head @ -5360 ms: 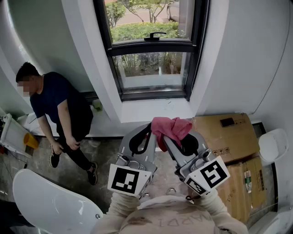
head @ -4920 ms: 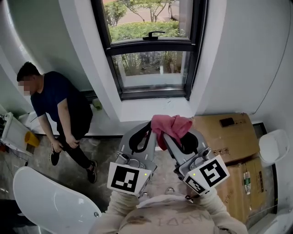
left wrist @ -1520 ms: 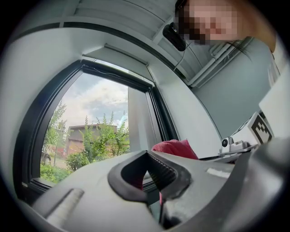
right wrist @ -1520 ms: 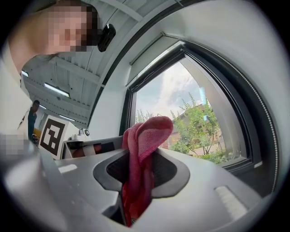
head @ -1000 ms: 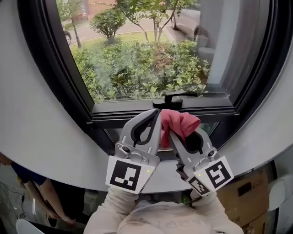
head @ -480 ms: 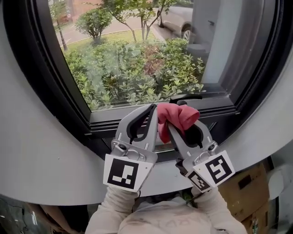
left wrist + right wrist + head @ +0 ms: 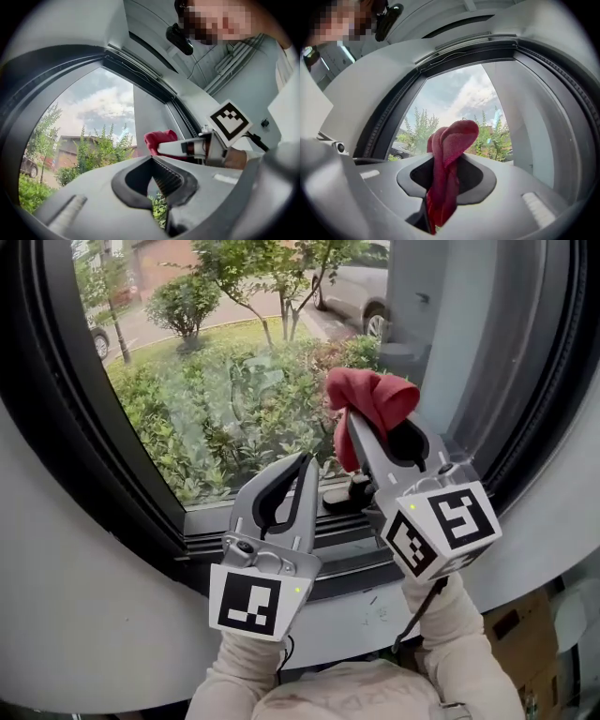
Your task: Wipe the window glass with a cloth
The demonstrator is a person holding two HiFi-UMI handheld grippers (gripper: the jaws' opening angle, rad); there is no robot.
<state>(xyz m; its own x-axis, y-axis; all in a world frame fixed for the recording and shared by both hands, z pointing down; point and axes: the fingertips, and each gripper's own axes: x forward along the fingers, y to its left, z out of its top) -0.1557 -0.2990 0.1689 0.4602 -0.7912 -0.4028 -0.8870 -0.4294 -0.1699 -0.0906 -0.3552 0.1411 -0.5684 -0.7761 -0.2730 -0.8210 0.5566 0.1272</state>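
Our right gripper (image 7: pixel 360 430) is clamped on the red cloth (image 7: pixel 371 397), held near the window glass (image 7: pixel 225 381). Our left gripper (image 7: pixel 303 461) is closed on nothing, lower down. Only a fold is pinched, so hard pressing could tug the cloth free, or the gripper might scrape the glass.

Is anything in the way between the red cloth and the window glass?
Nothing I can see. The red cloth, clamped in the right gripper, faces bare window glass; the left gripper sits lower, off to the side.
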